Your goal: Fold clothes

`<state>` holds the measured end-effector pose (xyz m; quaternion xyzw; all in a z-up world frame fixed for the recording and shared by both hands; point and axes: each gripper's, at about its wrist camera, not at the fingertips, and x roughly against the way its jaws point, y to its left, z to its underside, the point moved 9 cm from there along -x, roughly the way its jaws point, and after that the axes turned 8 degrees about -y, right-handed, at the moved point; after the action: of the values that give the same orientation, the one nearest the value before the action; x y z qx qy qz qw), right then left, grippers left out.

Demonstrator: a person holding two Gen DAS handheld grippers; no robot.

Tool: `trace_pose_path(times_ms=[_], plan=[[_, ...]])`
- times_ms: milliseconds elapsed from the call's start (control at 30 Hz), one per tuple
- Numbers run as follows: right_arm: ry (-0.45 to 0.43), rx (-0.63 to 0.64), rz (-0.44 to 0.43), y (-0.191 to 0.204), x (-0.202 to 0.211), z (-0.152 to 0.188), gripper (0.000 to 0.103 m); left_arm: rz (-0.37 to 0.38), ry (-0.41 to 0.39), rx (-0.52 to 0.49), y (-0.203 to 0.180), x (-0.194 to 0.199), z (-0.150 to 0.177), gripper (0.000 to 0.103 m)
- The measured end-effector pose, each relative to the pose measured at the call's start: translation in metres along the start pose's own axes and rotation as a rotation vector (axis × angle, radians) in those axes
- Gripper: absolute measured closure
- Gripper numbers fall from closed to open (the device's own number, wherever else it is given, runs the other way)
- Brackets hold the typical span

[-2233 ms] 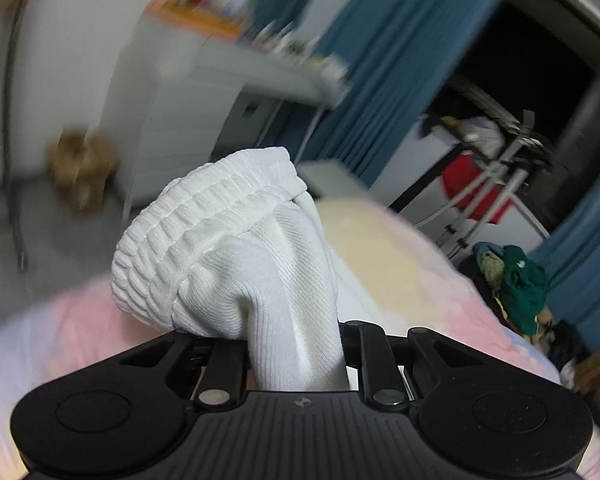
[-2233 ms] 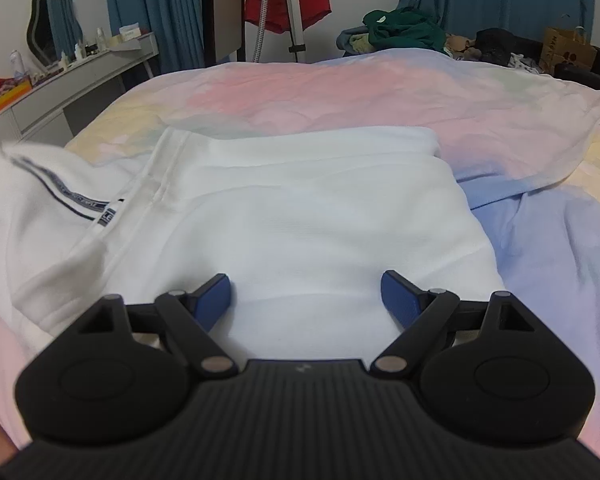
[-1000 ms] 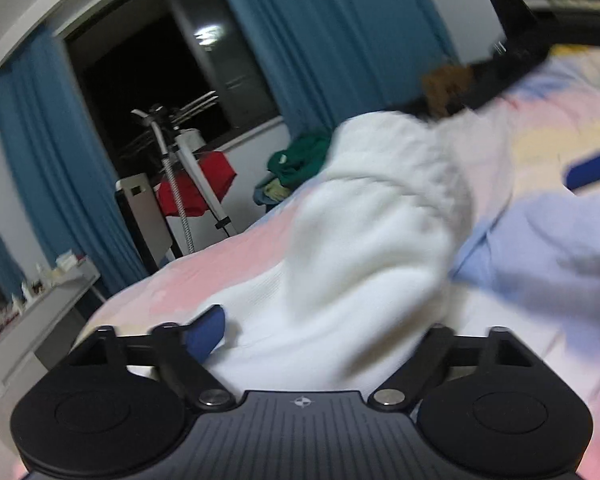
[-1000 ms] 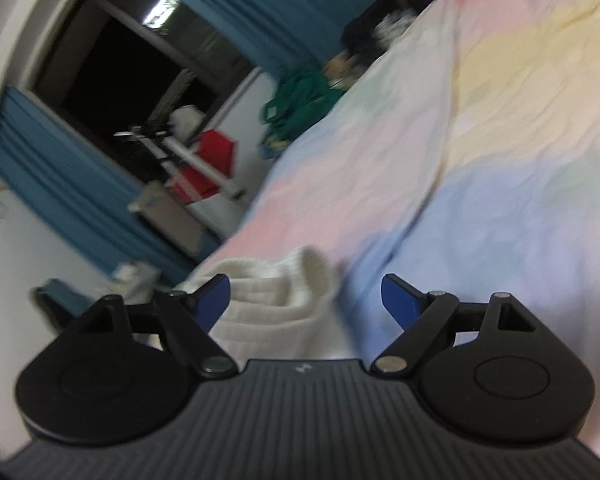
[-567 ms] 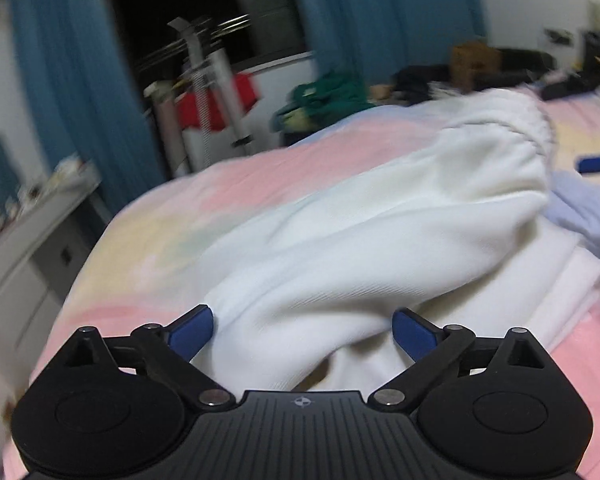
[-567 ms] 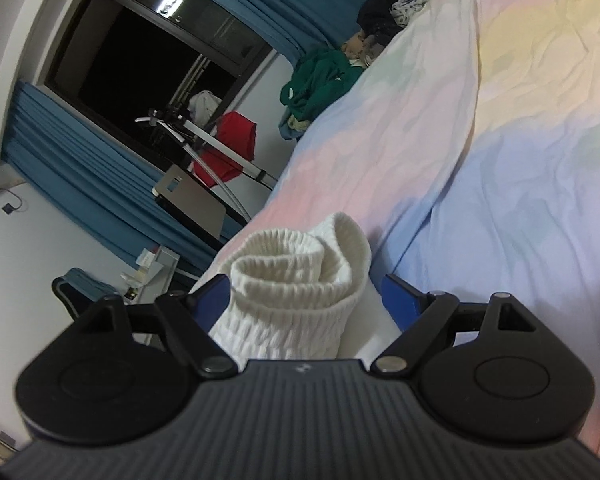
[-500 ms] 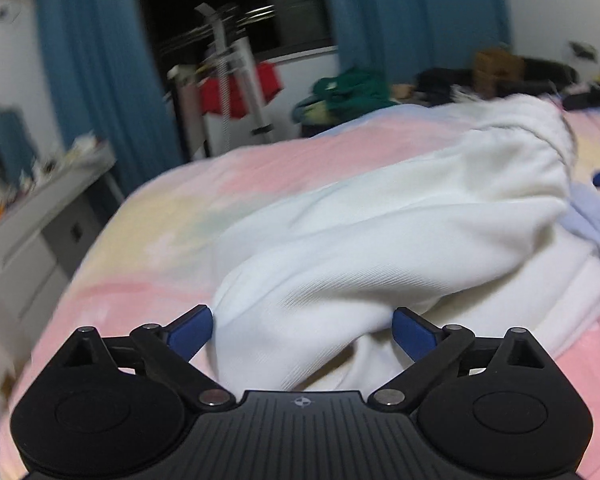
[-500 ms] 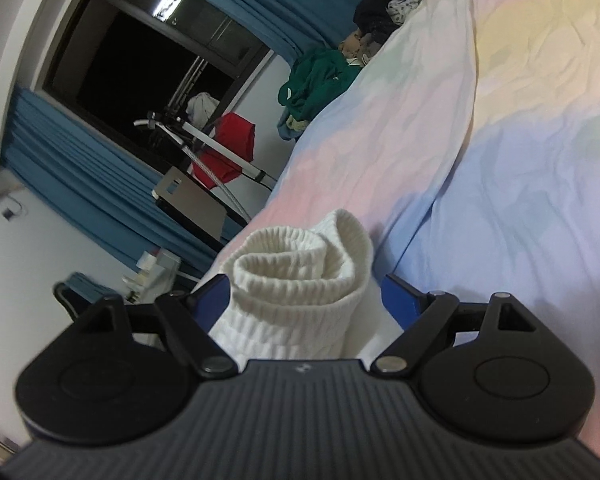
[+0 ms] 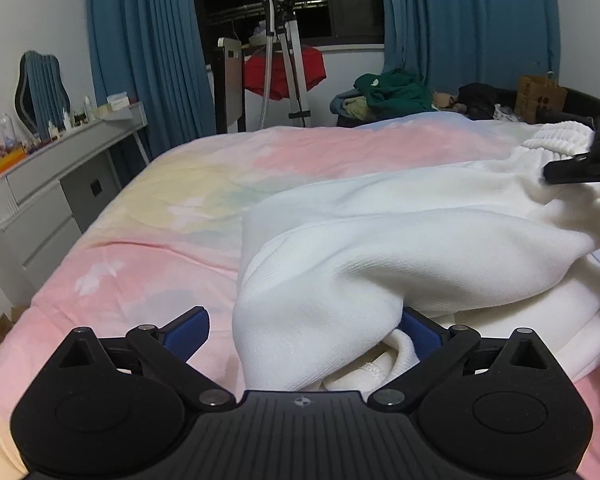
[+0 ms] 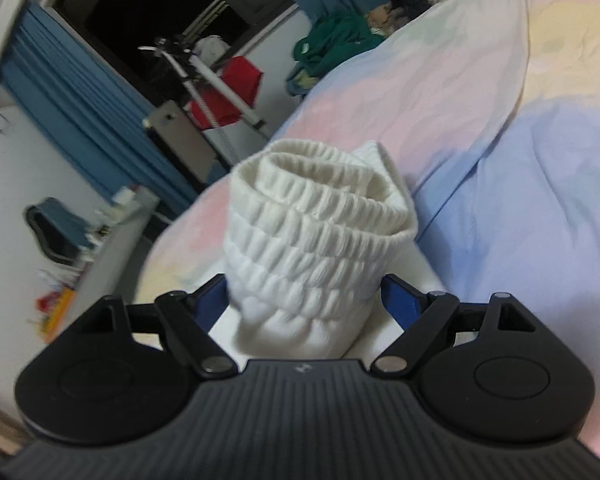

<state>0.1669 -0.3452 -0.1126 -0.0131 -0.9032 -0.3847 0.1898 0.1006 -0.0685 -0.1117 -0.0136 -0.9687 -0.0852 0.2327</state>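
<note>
White garment (image 9: 400, 256) lies on the bedsheet (image 9: 172, 224), bunched between the left gripper's (image 9: 304, 330) spread fingers; the right gripper (image 9: 580, 168) touches its ribbed cuff (image 9: 560, 138) far right.

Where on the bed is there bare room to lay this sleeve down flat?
Bare patches: the pastel bedspread left of the white knit sweater, toward the grey dresser, and the pink band beyond it before the green clothes pile. Crowded: the right side, where the bunched body and ribbed cuff lie.
</note>
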Motion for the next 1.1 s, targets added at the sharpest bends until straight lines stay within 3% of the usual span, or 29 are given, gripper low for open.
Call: trace_pose_path(times_ms=[167, 267, 467, 600, 700, 800, 933, 1067, 1100], plan=[[-0.014, 0.070, 0.055, -0.002, -0.010, 0.004, 0.048, 0.030, -0.016, 0.141, 0.010, 0.006, -0.002, 0.002], [-0.042, 0.076, 0.009, 0.005, 0.004, -0.003, 0.060, 0.036, -0.044, 0.182, 0.016, 0.012, -0.005, 0.002], [-0.118, 0.135, -0.042, 0.016, 0.035, -0.020, 0.064, 0.015, -0.084, 0.165, 0.024, 0.028, -0.006, 0.002], [-0.038, 0.028, 0.036, -0.020, 0.025, -0.013, 0.064, 0.010, -0.069, 0.174, 0.031, 0.027, 0.000, 0.001], [-0.018, -0.022, 0.040, -0.029, 0.023, -0.011, 0.064, 0.012, -0.076, 0.181, 0.034, 0.028, -0.001, 0.001], [-0.022, 0.041, 0.030, -0.020, 0.025, -0.012, 0.063, -0.007, -0.106, 0.197, 0.043, 0.034, -0.006, 0.001], [0.012, 0.016, 0.041, -0.028, 0.022, -0.008, 0.055, 0.002, -0.080, 0.247, 0.050, 0.034, -0.002, 0.001], [0.038, -0.002, 0.101, -0.042, 0.015, -0.003, 0.014, -0.003, -0.067, 0.261, 0.054, 0.035, -0.001, 0.001], [0.053, -0.017, 0.105, -0.045, 0.012, -0.001, 0.014, -0.003, -0.062, 0.268, 0.055, 0.035, 0.000, 0.001]])
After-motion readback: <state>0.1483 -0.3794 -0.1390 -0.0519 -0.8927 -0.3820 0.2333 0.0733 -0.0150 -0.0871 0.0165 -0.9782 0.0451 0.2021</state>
